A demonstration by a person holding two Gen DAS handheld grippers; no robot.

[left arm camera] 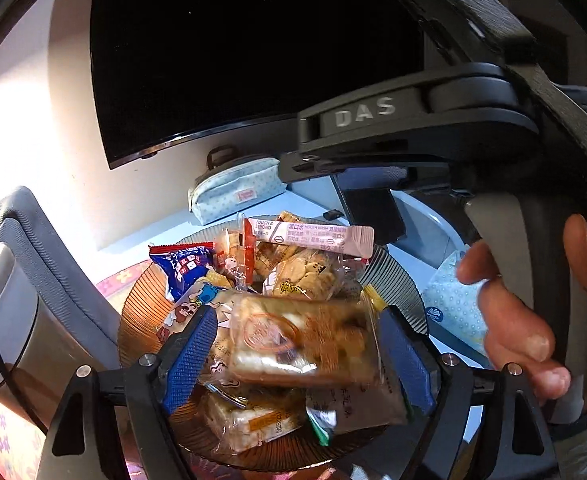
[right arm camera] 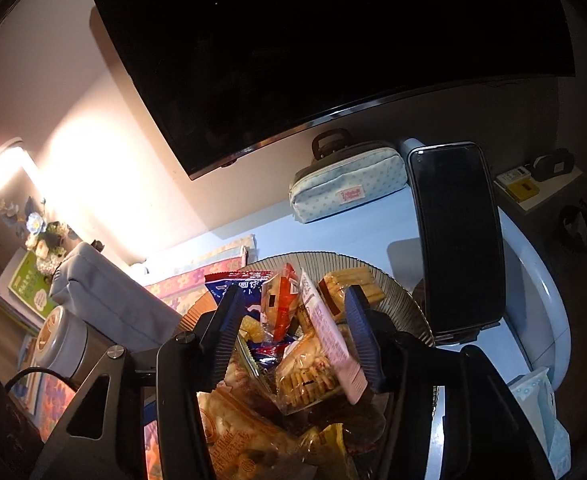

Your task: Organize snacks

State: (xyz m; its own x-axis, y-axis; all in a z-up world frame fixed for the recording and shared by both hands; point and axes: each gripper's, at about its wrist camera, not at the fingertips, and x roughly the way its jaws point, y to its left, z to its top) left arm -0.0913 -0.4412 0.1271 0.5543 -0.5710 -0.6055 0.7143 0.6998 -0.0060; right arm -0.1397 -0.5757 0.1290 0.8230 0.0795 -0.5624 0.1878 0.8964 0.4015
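Observation:
A brown ribbed glass plate (left arm camera: 141, 320) (right arm camera: 397, 292) holds a heap of wrapped snacks. My left gripper (left arm camera: 297, 360) hangs over its near side with its blue pads wide apart. A clear-wrapped brown pastry packet (left arm camera: 305, 344) lies blurred between them, with a gap at the left pad. My right gripper (right arm camera: 296, 336) is open above the far side of the pile. A pink mouthwash sachet (right arm camera: 333, 340) (left arm camera: 313, 238) leans along its right pad. A blue packet (left arm camera: 185, 264) and a biscuit packet (left arm camera: 305, 276) lie in the heap. A hand (left arm camera: 533, 320) holds the right gripper's handle.
A dark monitor (right arm camera: 333, 40) stands behind the plate, with a dotted pencil case (right arm camera: 349, 188) under it. A phone (right arm camera: 457, 232) stands upright right of the plate. A tissue pack (left arm camera: 453, 304) lies at the right. A grey pouch (right arm camera: 105, 292) and a round tin (right arm camera: 61, 340) sit left.

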